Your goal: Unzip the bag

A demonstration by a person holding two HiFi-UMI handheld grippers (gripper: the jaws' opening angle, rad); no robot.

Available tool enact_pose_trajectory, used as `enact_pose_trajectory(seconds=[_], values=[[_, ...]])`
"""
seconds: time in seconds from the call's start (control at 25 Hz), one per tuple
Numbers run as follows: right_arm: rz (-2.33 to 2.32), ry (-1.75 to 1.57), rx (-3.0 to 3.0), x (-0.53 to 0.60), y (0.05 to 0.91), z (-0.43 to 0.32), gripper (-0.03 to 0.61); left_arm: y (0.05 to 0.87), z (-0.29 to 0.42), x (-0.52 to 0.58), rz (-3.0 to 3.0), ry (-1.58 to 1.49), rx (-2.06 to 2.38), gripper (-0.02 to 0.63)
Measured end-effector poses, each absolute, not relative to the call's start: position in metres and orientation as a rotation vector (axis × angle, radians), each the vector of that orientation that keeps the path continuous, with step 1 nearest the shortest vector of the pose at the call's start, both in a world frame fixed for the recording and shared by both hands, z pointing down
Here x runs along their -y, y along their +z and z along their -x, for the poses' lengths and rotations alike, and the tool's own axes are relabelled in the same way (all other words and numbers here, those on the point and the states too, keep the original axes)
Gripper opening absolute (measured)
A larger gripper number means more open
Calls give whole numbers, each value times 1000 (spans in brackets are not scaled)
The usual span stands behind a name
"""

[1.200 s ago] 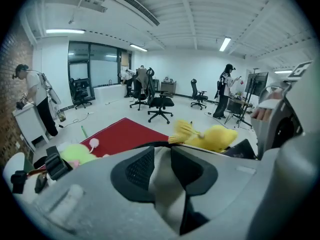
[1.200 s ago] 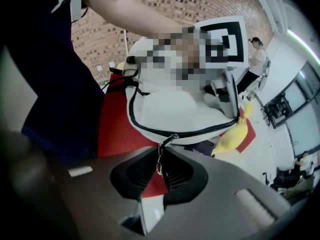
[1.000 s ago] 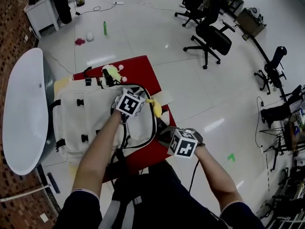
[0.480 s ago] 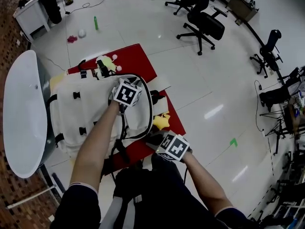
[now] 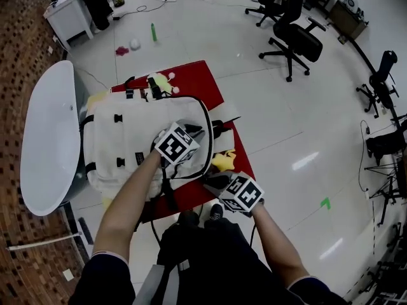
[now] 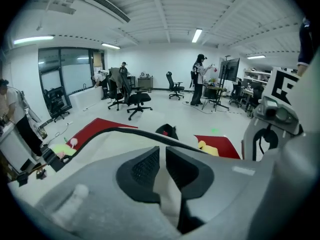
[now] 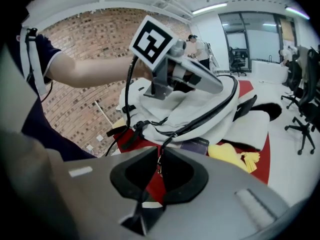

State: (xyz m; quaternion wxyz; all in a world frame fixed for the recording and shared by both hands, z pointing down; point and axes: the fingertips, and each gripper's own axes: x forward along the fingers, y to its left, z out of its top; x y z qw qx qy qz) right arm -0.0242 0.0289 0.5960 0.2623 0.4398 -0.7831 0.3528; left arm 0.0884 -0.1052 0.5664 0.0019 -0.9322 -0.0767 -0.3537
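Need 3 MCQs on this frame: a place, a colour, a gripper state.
1. Where does the yellow soft object lie?
A) on the white oval tabletop
B) on the floor by the office chairs
C) on the red mat beside the cream fabric backpack

2. Colour of the trim line round the backpack's front panel?
A) black
B) yellow
C) green

3. The fingers of the right gripper are:
A) wide apart, empty
B) shut on the black zipper pull
C) shut on the yellow object

1C: the head view shows it on the mat by the backpack.
2A: it is a black loop on cream.
3B: the pull sits pinched between them.
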Motion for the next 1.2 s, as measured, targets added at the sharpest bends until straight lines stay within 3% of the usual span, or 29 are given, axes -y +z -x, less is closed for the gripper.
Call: enact_pose_trajectory(seconds=[0.24,0.96,1.2], values=[[-1219,961,2114,-27,599,26,47,583,-77,67,2836,-1150,367,3],[-1467,1148,1862,13,621,130,46,607,-73,45,2737,-1159,769,0],[-1538,1153,1873,13,622,129,48,611,-74,40,2730,-1136,744,2]])
